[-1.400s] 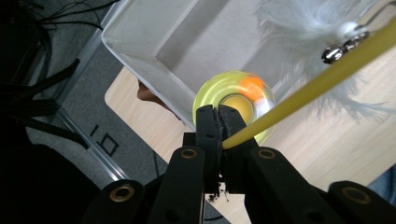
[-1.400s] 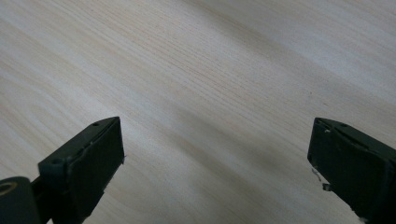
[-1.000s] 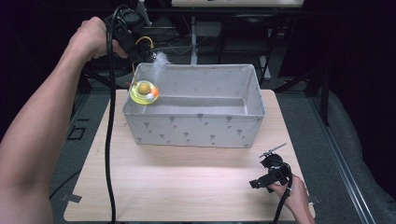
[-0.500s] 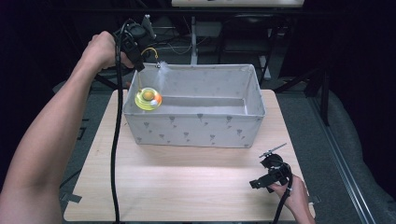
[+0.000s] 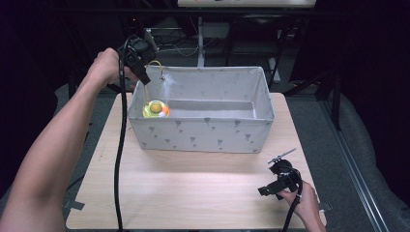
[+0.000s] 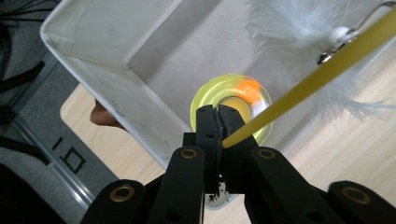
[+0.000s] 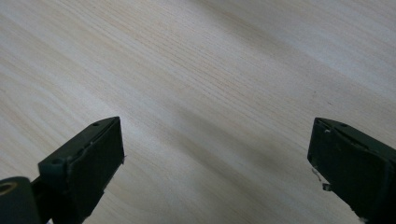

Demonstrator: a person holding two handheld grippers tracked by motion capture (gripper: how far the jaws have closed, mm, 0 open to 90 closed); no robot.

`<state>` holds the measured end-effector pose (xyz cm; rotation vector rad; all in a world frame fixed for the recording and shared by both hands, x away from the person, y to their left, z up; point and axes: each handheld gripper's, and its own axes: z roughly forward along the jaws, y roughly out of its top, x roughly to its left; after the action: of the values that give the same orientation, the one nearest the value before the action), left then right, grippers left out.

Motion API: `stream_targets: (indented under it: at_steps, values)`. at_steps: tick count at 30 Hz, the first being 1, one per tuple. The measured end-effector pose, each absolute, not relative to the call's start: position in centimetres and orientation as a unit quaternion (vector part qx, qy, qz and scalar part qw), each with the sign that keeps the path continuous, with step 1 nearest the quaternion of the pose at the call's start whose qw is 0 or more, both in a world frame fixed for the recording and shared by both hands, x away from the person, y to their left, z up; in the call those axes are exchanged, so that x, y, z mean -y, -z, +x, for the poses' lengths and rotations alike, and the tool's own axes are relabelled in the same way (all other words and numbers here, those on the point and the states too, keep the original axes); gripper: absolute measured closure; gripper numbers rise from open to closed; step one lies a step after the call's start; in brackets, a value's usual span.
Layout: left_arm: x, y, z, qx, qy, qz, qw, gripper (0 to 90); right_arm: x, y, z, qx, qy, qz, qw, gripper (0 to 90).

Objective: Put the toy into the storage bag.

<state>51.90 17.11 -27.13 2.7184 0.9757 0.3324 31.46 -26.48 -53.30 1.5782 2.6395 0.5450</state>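
Yellow-stemmed cat toy wand [image 6: 303, 81] with white feather [image 6: 299, 32] and round translucent yellow base [image 5: 154, 109] hangs over the grey fabric bin [image 5: 203, 135], near its far left corner. We clamp the stem in our left gripper [image 6: 218, 122]; lowering inside and letting go remain. Our right gripper [image 7: 215, 172] gapes over the smooth pale wooden table [image 7: 196, 70].

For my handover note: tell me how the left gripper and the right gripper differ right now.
The left gripper is shut on a thin yellow rod; the right gripper is open with nothing between its jaws. The left gripper is raised over the grey fabric bin; the right gripper sits low near the wooden table. Both have black jaws.
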Motion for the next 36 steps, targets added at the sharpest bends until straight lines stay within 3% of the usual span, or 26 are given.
stream_targets:
  at_steps: [36]
  values:
    - [-19.4,35.2,50.7,-0.351,-0.084,0.927,0.101,87.5,26.2,53.4,31.4,-0.848,-0.177,0.499,0.006,3.4]
